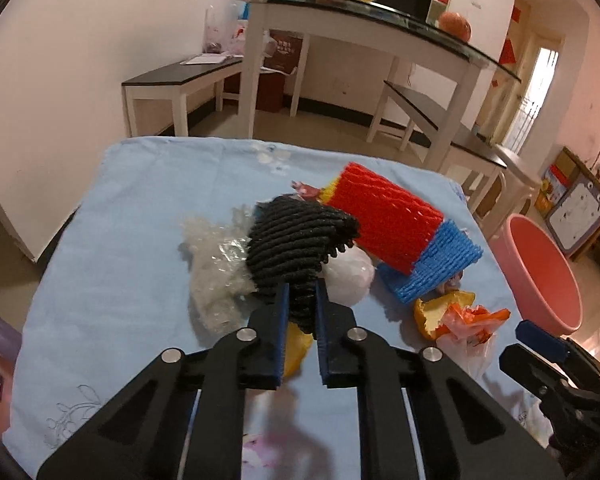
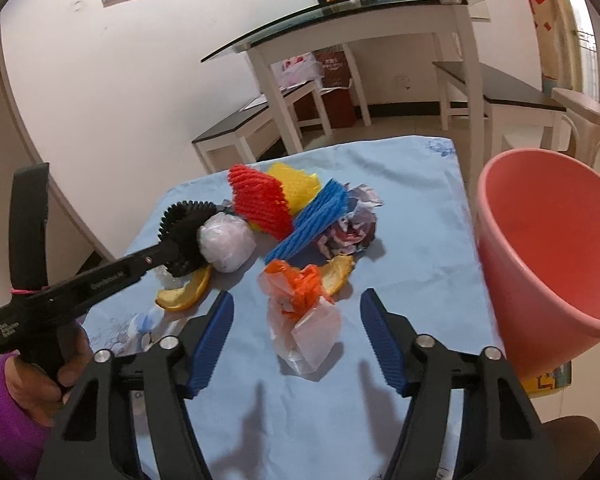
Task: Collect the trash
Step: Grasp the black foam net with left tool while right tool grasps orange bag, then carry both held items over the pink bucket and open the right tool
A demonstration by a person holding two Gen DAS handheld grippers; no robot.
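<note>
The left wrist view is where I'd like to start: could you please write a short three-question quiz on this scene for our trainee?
1. True or false: the left gripper has its jaws closed on the black foam net.
2. Which piece of trash lies between the open jaws of the right gripper? A) the red foam net B) the orange and white plastic bag C) the blue foam net
3. Fill in: the pink bucket stands at the ____ edge of the right wrist view.

Key: 1 true; 2 B; 3 right.
</note>
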